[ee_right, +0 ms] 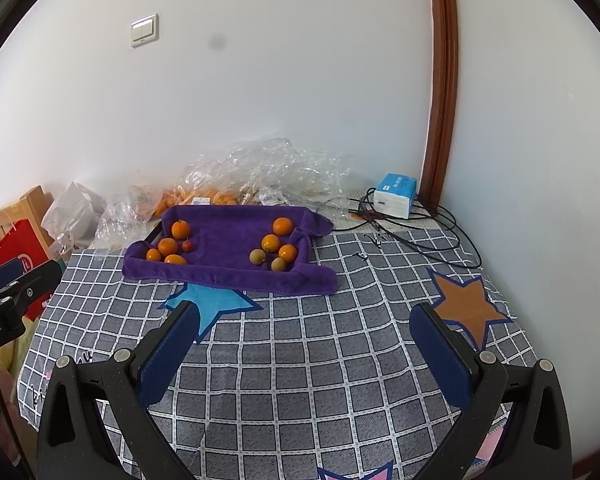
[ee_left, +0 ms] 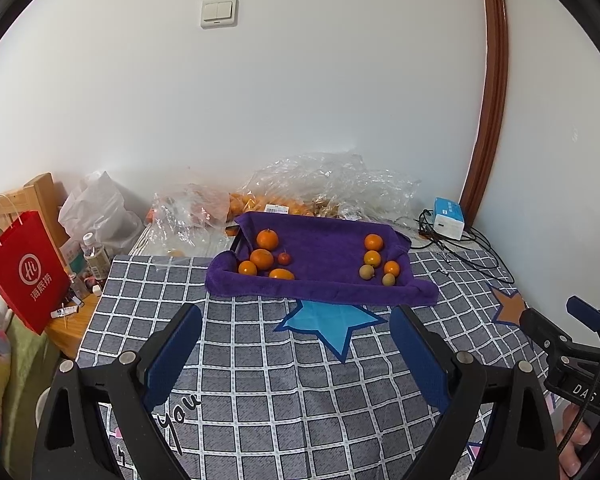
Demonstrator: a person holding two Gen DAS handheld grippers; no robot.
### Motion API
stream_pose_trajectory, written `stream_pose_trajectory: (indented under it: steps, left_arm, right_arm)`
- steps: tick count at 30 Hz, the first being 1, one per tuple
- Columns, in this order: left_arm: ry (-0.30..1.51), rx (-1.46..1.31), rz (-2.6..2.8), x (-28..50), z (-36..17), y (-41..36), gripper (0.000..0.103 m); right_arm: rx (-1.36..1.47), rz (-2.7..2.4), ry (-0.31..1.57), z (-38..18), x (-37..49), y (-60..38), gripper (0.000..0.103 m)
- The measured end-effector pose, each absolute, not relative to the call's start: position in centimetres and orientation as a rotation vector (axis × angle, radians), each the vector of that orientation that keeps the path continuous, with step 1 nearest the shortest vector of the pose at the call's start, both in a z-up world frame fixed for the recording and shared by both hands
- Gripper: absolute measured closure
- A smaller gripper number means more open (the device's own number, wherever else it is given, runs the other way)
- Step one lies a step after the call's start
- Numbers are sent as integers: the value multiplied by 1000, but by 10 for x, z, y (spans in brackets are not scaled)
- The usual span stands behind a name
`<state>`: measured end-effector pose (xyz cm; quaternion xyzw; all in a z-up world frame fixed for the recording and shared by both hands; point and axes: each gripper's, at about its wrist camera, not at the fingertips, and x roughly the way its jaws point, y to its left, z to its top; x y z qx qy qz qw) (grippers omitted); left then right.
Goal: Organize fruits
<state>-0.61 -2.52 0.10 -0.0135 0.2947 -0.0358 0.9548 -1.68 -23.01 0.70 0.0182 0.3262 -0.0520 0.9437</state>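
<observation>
A tray lined with a purple towel (ee_left: 324, 248) (ee_right: 228, 236) sits at the far side of the checked cloth. Its left end holds several oranges (ee_left: 261, 258) (ee_right: 168, 246) and a small red fruit (ee_left: 284, 258) (ee_right: 187, 245). Its right end holds three oranges (ee_left: 373, 242) (ee_right: 282, 226) and two brownish-green fruits (ee_left: 366, 272) (ee_right: 257, 256). My left gripper (ee_left: 298, 314) hangs open over the cloth, short of the tray, with nothing in it. My right gripper (ee_right: 306, 312) is also open and empty, nearer the tray's right side.
Crumpled clear plastic bags (ee_left: 332, 184) with more oranges lie behind the tray by the wall. A blue-white box (ee_left: 448, 218) and black cables (ee_right: 428, 232) sit at the back right. A red paper bag (ee_left: 24, 268) and bottles stand off the left edge.
</observation>
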Motion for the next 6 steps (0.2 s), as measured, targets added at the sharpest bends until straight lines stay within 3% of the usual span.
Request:
stream_pose_trajectory:
  steps: [6]
  left_arm:
    - [586,-18,-47,-4,1,-24,4]
  right_arm:
    - [37,-106,665,6,-17,-230,0]
